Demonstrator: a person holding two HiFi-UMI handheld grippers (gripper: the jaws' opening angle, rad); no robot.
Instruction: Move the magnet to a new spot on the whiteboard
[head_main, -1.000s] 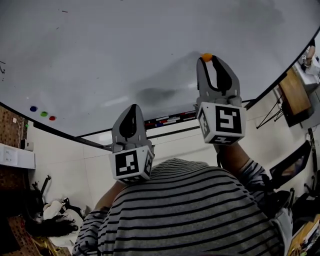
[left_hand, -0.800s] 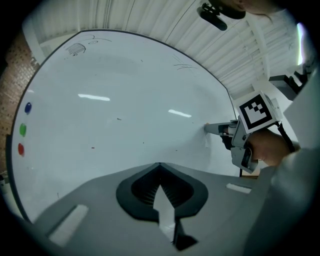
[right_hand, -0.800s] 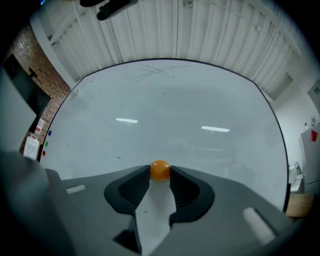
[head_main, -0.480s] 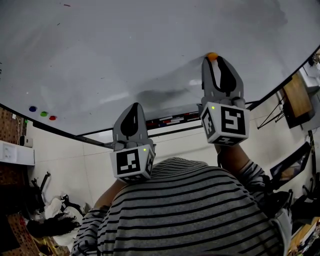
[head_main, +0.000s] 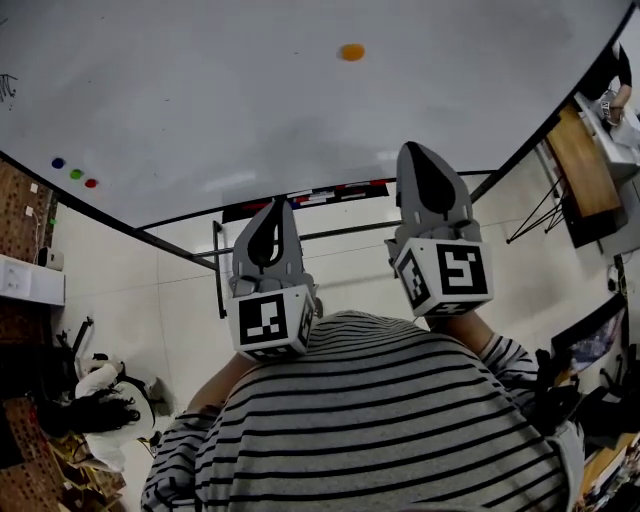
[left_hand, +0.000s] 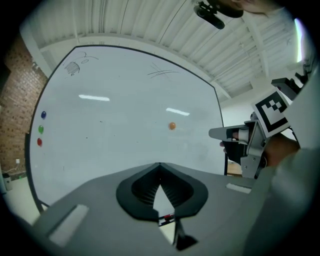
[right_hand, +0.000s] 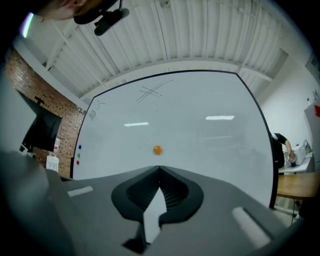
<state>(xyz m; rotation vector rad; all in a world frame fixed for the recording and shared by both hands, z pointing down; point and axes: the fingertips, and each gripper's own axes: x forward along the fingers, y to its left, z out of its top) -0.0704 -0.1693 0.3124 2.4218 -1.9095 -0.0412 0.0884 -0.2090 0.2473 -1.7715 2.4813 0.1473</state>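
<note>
whiteboard (head_main: 200, 90): top cut off by picture edge | scribble (left_hand: 73, 67): too small to read | pens (head_main: 340, 189): too small to count

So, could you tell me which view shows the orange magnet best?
The right gripper view: the orange magnet sits central, seen square-on, on the whiteboard. The head view shows it foreshortened near the top edge; the left gripper view shows it smaller, right of centre.

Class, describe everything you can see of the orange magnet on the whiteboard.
The orange magnet is a small, round, plain-coloured button, too small to tell its material. It sits against the whiteboard on a bare white stretch, far from the three coloured dots at the board's left edge. Only the board touches it.
</note>
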